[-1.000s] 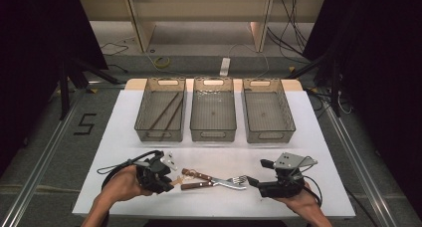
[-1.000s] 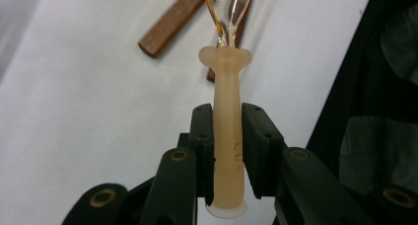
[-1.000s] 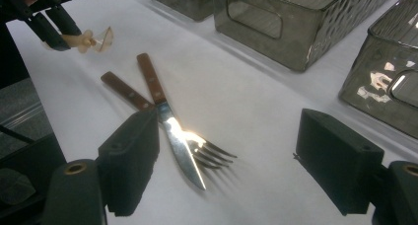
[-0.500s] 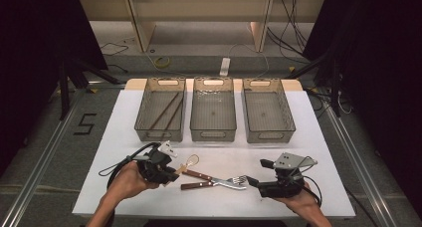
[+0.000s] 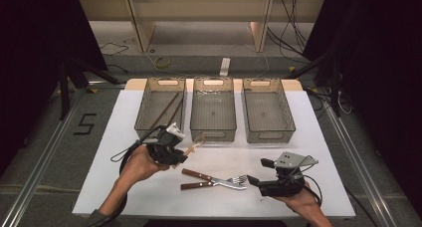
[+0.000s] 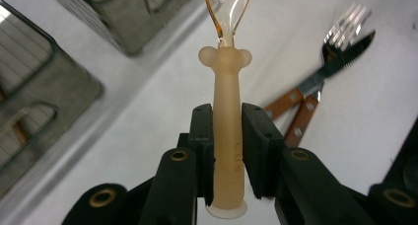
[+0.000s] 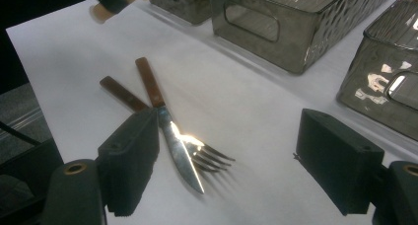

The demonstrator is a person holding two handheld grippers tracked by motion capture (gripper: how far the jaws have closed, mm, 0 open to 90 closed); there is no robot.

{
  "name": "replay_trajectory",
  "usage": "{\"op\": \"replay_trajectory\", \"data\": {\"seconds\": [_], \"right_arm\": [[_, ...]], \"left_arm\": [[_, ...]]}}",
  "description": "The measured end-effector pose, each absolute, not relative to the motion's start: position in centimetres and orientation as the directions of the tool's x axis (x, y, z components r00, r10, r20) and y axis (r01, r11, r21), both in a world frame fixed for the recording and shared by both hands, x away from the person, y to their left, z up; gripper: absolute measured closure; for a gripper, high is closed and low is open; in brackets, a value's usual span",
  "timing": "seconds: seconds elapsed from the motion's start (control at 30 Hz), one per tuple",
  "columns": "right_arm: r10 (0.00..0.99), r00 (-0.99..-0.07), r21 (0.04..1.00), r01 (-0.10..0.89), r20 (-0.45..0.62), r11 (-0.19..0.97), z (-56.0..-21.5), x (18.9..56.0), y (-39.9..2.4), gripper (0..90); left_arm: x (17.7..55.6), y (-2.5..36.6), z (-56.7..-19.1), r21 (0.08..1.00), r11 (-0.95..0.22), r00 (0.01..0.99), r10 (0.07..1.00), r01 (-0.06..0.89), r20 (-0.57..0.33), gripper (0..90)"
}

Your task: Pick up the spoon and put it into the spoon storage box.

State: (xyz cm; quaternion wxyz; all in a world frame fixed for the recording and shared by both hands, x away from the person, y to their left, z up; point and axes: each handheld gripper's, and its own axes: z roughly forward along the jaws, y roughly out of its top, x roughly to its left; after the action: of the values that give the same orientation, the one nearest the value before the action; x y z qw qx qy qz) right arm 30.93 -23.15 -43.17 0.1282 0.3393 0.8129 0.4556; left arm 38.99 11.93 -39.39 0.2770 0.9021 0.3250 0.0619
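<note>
My left gripper (image 5: 175,151) is shut on the pale peach handle of a spoon (image 5: 191,147) with a clear bowl, held a little above the white table in front of the left and middle bins. In the left gripper view the pads press both sides of the spoon handle (image 6: 227,131), which points straight out from the jaws. A wood-handled knife (image 5: 199,174) and fork (image 5: 221,183) lie crossed at the table's front middle. My right gripper (image 5: 251,179) rests at the front right, open, its jaws either side of the fork tines (image 7: 207,156) and knife blade (image 7: 180,153).
Three smoky translucent bins stand side by side at the back: the left bin (image 5: 167,82) holds thin dark sticks (image 5: 168,110), the middle bin (image 5: 213,134) and right bin (image 5: 261,82) look bare. The white table top (image 5: 308,142) ends just behind the bins.
My left gripper has lifted and moved away from the front edge toward the bins, carrying the spoon. The right gripper, knife and fork have stayed where they were.
</note>
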Motion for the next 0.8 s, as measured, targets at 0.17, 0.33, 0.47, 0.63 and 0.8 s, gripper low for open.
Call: {"op": "replay_trajectory", "data": {"seconds": [0.17, 0.33, 0.47, 0.63, 0.8], "right_arm": [[0.667, -0.738, 0.828, 0.435, 0.103, 0.353, -43.2, 31.0, -23.1, 25.1], [0.666, -0.739, 0.829, 0.434, 0.104, 0.353, -43.2, 30.9, -23.1, 25.1], [0.665, -0.739, 0.827, 0.436, 0.104, 0.355, -43.2, 31.0, -23.1, 25.1], [0.666, -0.738, 0.828, 0.436, 0.106, 0.352, -43.2, 30.9, -23.2, 25.2], [0.664, -0.739, 0.83, 0.435, 0.108, 0.349, -43.1, 30.9, -23.2, 25.1]], "left_arm": [[40.6, 11.2, -38.8, 0.554, -0.628, 0.773, 0.632, 0.547, -0.046, 75.3], [42.4, 10.7, -38.3, 0.567, -0.61, 0.762, 0.646, 0.554, -0.049, 75.3], [43.6, 9.9, -37.9, 0.573, -0.602, 0.753, 0.657, 0.557, -0.042, 75.3], [45.5, 9.0, -37.5, 0.59, -0.582, 0.74, 0.672, 0.559, -0.038, 75.3], [47.1, 8.1, -37.0, 0.605, -0.562, 0.728, 0.684, 0.565, -0.044, 75.3]]}}
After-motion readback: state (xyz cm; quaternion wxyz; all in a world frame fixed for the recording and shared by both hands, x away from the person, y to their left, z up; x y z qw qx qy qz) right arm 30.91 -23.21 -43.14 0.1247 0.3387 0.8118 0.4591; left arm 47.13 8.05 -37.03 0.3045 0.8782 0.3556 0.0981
